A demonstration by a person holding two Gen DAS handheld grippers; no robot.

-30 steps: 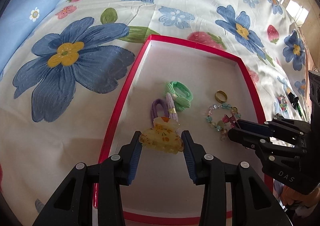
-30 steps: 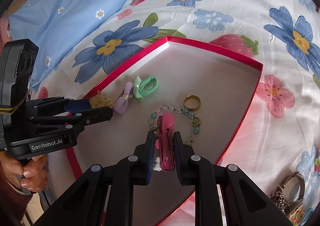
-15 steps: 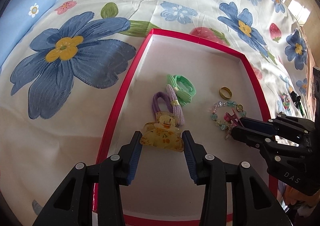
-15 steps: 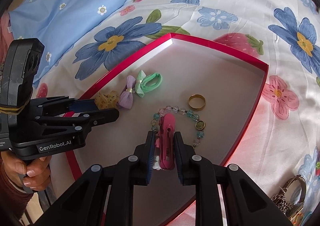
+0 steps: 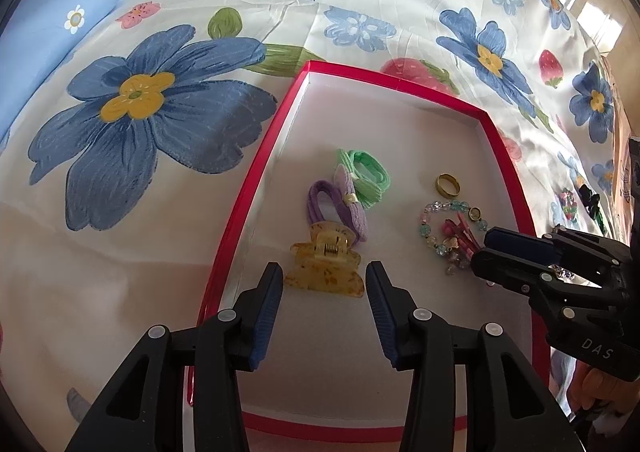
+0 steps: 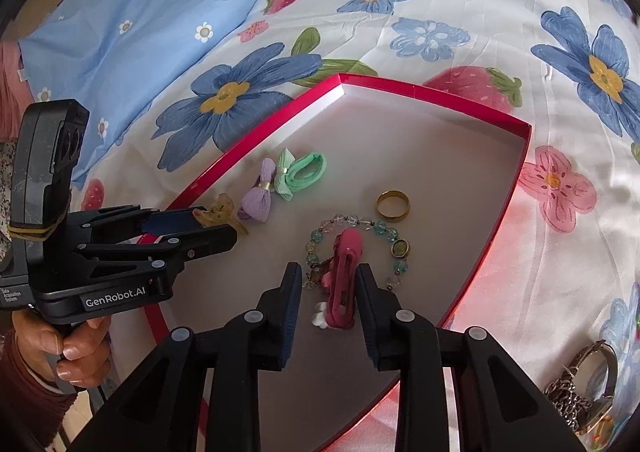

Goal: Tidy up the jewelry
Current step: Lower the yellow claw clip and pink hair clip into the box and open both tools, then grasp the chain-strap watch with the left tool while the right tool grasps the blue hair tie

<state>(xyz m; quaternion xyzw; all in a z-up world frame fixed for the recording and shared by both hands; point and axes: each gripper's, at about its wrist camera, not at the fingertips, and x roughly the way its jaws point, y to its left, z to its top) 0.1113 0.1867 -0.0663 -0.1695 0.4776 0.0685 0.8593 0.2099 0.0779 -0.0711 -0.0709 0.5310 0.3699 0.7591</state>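
A red-rimmed box (image 5: 244, 187) (image 6: 516, 187) with a white floor lies on the flowered sheet. In it lie a yellow claw clip (image 5: 325, 264) (image 6: 220, 209), a purple bow tie (image 5: 340, 207) (image 6: 260, 199), a green bow tie (image 5: 366, 175) (image 6: 302, 171), a gold ring (image 5: 447, 185) (image 6: 393, 204), a bead bracelet (image 5: 444, 228) (image 6: 352, 223) and a pink hair clip (image 6: 345, 278). My left gripper (image 5: 324, 300) is open, its pads apart from the yellow clip. My right gripper (image 6: 329, 292) is open around the pink clip, which lies across the bracelet.
A blue pillow (image 6: 120, 19) lies at the far left. A metal watch and chain (image 6: 588, 384) lie on the sheet right of the box, and small trinkets (image 5: 570, 201) lie beyond the box's right rim.
Both grippers opened. The left let go of the yellow claw clip and drew back a little; the right let go of the pink clip, which now rests on the bracelet.
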